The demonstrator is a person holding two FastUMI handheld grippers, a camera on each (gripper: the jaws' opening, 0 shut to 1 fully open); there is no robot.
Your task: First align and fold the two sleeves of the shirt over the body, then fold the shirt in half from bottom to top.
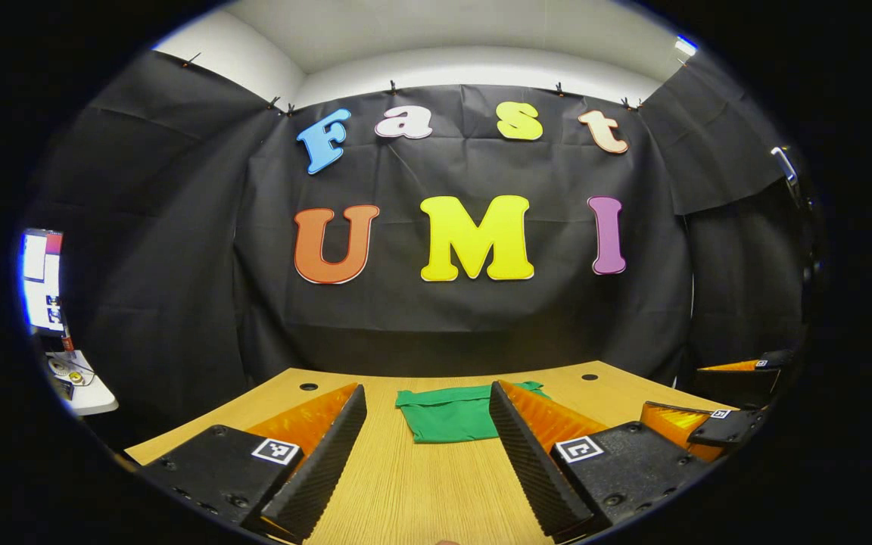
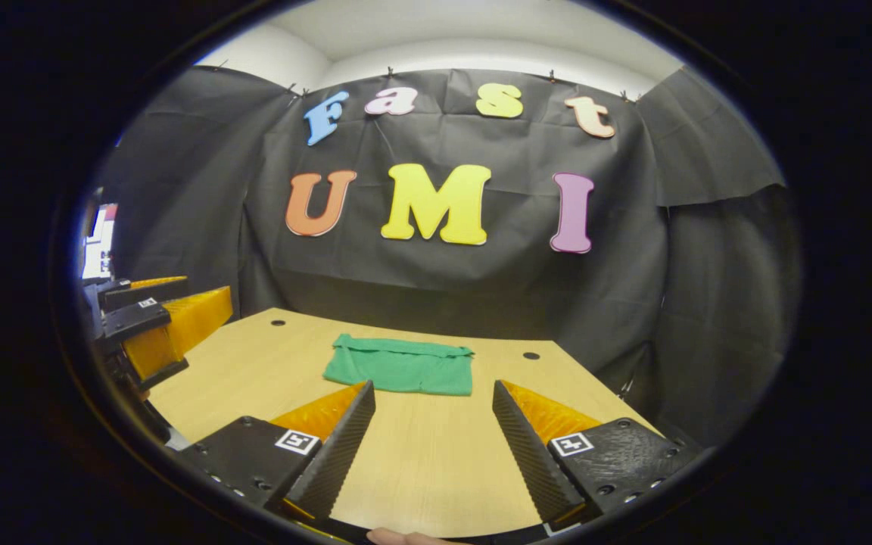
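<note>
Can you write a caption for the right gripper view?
Open right gripper faces a folded green shirt on the wooden table.

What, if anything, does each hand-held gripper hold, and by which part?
Nothing is held. The left hand-held gripper and the right hand-held gripper are both open, and the folded green shirt lies apart on the wooden table.

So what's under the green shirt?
The green shirt lies folded flat on the wooden table, so the table is under it. The part of the table it covers is hidden, and so are its inner layers.
</note>
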